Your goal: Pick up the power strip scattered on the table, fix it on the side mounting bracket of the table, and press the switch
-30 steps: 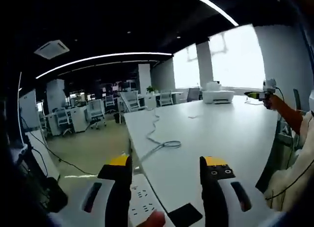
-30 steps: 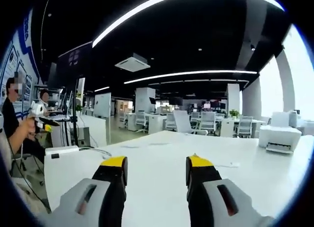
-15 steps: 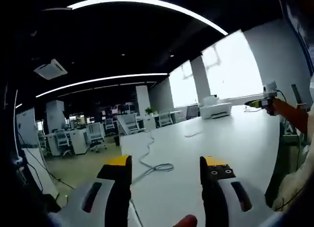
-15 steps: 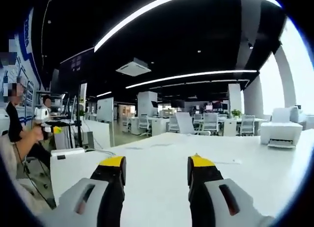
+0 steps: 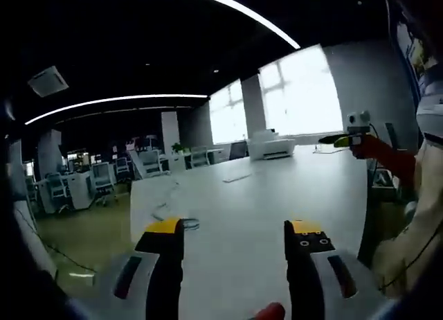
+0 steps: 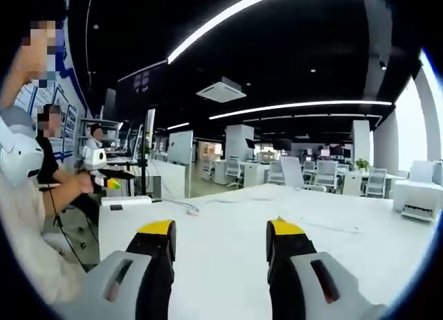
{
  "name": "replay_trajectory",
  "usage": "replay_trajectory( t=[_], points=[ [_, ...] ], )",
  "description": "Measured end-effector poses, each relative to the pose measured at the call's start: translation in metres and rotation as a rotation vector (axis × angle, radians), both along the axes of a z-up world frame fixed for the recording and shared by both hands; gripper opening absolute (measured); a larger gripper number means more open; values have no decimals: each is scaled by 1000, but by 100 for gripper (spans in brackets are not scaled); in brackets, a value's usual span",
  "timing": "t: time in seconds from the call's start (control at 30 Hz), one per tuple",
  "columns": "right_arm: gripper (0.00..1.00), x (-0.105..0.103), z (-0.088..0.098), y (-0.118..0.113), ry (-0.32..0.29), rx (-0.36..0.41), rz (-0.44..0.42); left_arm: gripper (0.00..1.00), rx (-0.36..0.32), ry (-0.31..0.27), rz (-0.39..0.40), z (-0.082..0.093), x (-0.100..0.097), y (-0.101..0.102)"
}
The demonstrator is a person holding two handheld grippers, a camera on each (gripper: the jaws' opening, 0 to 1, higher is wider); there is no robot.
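Left gripper: the black, yellow-tipped left gripper (image 5: pixel 236 231) has its jaws spread wide with nothing between them; it hangs above the long white table (image 5: pixel 256 195).
Cable: a thin grey coiled cable (image 5: pixel 181 223) lies on the table just beyond the left jaw's tip.
Printer: a white boxy printer (image 5: pixel 271 145) sits at the table's far end, ahead between the jaws.
Power strip: I cannot make it out in either view.
Right gripper: the right gripper (image 6: pixel 220 233), same build, is also gaping and empty over the table.
Other gripper: right of the left gripper's jaws, a person's hand holds a white, green-tipped gripper (image 5: pixel 348 131).
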State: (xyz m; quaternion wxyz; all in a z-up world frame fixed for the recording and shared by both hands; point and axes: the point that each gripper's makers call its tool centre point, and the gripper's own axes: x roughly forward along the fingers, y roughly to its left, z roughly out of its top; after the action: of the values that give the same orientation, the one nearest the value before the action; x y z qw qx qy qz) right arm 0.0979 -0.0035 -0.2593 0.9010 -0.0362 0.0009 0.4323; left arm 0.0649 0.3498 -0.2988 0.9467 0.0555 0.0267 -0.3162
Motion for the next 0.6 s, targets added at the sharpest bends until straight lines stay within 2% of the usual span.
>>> replay_trajectory(
  t=[0.27,0.43,0.6],
  points=[
    [49,-11,-13,16,-9,-23,82,62,14,26,-67,-20,-3,-20],
    [49,-10,-24,20,2,-44,112,62,34,40,-97,-34,-3,-29],
    [48,-8,-34,22,18,-60,127,61,24,53,-116,-40,-3,-32]
  ],
)
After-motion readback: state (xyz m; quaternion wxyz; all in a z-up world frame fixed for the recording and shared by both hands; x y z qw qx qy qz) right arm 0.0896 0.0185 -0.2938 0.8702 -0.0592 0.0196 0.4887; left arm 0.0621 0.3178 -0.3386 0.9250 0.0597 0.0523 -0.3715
